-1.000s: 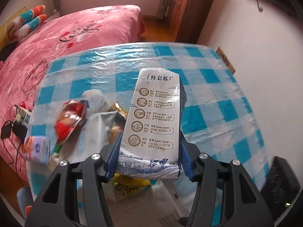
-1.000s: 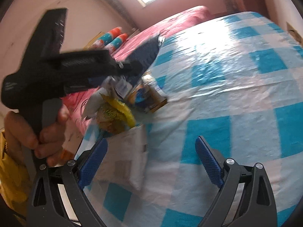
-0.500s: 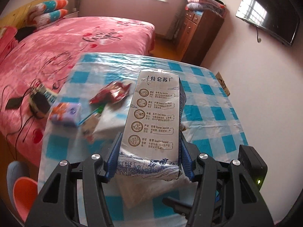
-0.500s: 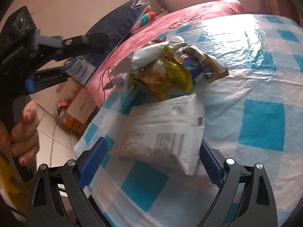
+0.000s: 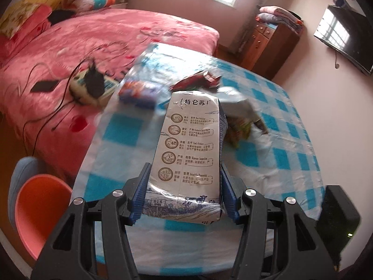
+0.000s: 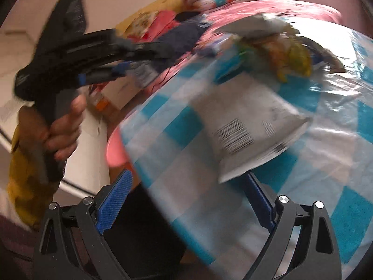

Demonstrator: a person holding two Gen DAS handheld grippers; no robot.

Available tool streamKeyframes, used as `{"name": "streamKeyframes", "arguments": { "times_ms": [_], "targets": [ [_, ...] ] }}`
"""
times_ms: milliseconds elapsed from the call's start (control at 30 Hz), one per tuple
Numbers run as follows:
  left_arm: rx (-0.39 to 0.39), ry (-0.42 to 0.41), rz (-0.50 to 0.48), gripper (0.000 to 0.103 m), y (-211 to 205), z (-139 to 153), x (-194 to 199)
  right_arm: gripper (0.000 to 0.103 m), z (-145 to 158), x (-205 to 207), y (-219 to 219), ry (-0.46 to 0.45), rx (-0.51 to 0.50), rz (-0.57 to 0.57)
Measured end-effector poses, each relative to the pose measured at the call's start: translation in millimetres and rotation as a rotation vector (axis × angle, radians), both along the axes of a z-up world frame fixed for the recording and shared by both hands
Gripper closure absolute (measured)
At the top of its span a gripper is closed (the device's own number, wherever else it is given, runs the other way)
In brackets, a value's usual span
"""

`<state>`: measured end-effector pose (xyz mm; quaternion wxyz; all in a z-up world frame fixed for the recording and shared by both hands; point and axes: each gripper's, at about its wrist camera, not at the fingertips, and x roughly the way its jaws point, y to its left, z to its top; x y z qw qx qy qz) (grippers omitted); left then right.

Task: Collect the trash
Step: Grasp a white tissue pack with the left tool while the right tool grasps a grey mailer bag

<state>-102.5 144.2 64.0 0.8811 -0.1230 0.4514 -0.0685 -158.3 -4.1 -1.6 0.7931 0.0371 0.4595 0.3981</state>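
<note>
L gripper point(image 5: 184, 193): clamped on the milk carton point(image 5: 190, 144); blue pads pressing both long sides; carton lies lengthwise along the fingers, printed face up, spout end away from me
L gripper, seen from R cam point(image 6: 130, 53): in my left hand point(image 6: 61, 126), off the table edge, carton a dark blur at its tip; yellow sleeve point(image 6: 25, 186) below the hand
R gripper point(image 6: 186, 200): jaws spread wide, nothing betw. the pads; left pad hangs off the table edge, right pad partly hidden under the near corner of the grey mailer bag point(image 6: 247, 126); can't tell if it touches
Table point(image 5: 121, 130): blue/white check cloth under clear plastic
Trash pile point(image 5: 235, 116): mid-table, beyond the carton; grey mailer w/ barcode, yellow-green snack wrapper point(image 6: 289, 56) on its far end, red wrapper point(image 5: 198, 81) behind; blurred, no finer detail
Tissue pack point(image 5: 137, 92): near table's left edge, apart from the pile
Bed point(image 5: 93, 46): pink cover, just left of table; power strip + cables point(image 5: 91, 86) on it
Floor side: orange stool point(image 5: 42, 207) by table's near-left corner
Black box point(image 5: 338, 219): at table's near-right edge
</note>
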Motion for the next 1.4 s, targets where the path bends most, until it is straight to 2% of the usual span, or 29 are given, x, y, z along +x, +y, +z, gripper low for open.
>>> {"name": "streamKeyframes", "arguments": {
  "times_ms": [100, 167, 267, 400, 633, 800, 1033, 1233, 1400],
  "targets": [
    [-0.028, 0.011, 0.013, 0.046, 12, -13, -5, 0.010, 6, -5, 4, -0.001, -0.005, 0.020],
    [-0.032, 0.010, 0.017, 0.046, 18, -21, -8, 0.010, 14, -6, 3, -0.032, -0.016, -0.008],
    [-0.054, -0.009, 0.015, 0.046, 28, -25, -13, 0.010, 29, 1, -9, -0.100, -0.025, -0.089],
    [-0.087, -0.021, -0.011, 0.046, 35, -32, -14, 0.010, 39, 23, -10, -0.203, -0.124, -0.186],
    [-0.133, -0.012, -0.041, 0.046, 41, -50, -15, 0.010, 15, 64, 19, -0.218, -0.272, -0.172],
    [-0.131, -0.021, -0.053, 0.046, 47, -55, -12, 0.010, -4, 74, 40, -0.239, -0.374, -0.134],
    [-0.087, -0.033, -0.103, 0.046, 40, -62, -6, 0.007, -10, 77, 44, -0.230, -0.400, -0.129],
    [-0.070, -0.046, -0.124, 0.044, 37, -64, 0, 0.005, -13, 72, 49, -0.246, -0.464, -0.124],
    [-0.048, -0.070, -0.140, 0.044, 34, -66, 4, 0.004, -15, 80, 45, -0.226, -0.438, -0.133]
  ]
}}
